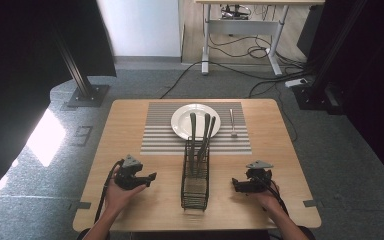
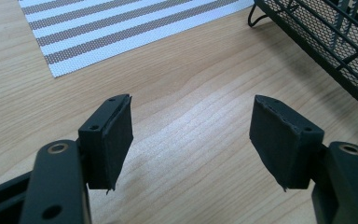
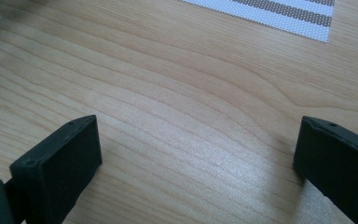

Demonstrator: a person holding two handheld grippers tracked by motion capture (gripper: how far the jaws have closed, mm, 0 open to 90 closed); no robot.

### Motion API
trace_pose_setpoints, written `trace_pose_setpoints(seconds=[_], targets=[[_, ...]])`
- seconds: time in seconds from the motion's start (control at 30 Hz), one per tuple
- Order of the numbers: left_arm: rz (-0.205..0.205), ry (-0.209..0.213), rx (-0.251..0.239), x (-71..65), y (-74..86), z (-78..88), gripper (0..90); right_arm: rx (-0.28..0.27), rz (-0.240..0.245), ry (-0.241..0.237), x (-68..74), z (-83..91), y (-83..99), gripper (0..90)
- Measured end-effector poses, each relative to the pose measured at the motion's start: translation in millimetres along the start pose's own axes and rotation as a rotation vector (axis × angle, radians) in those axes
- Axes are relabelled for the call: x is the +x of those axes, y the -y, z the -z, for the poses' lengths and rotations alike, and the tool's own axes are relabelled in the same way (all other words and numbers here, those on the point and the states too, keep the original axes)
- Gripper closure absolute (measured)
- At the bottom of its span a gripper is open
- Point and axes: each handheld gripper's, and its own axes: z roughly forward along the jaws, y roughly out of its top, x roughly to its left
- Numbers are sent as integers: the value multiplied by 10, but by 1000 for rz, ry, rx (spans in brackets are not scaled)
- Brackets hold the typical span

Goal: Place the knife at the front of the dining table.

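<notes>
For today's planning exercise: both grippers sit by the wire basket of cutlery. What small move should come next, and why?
Probably the left gripper should rise toward a handle standing in the basket: its jaws are open and empty, and the plate has one utensil beside it.

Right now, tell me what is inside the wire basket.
The wire basket holds three dark utensils standing upright, handles up and leaning toward the plate. Their working ends sit behind the mesh, so I cannot tell their type.

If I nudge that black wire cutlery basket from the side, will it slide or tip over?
The wire cutlery basket looks tall and narrow, so a high push would probably tip it. Three utensil handles lean out past its top toward the white plate, likely raising the weight. Its thin wire feet rest on the smooth wooden table, so a low push may slide it.
</notes>
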Motion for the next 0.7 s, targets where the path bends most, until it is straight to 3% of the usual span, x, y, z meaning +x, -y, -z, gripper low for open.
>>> trace_pose_setpoints(seconds=[0.1, 0.33, 0.47, 0.7], targets=[[10, 10, -20, 5, -8, 30, 286, 9, 2, -2, 0, 0, -9, 6], [-19, -7, -86, 9, -89, 162, 259, 17, 11, -10, 8, 6, -8, 0], [10, -13, -151, 76, -130, 306, 242, 26, 20, -13, 13, 9, -14, 0], [27, 5, -158, 86, -184, 343, 238, 33, 21, -15, 15, 9, -21, 0]])
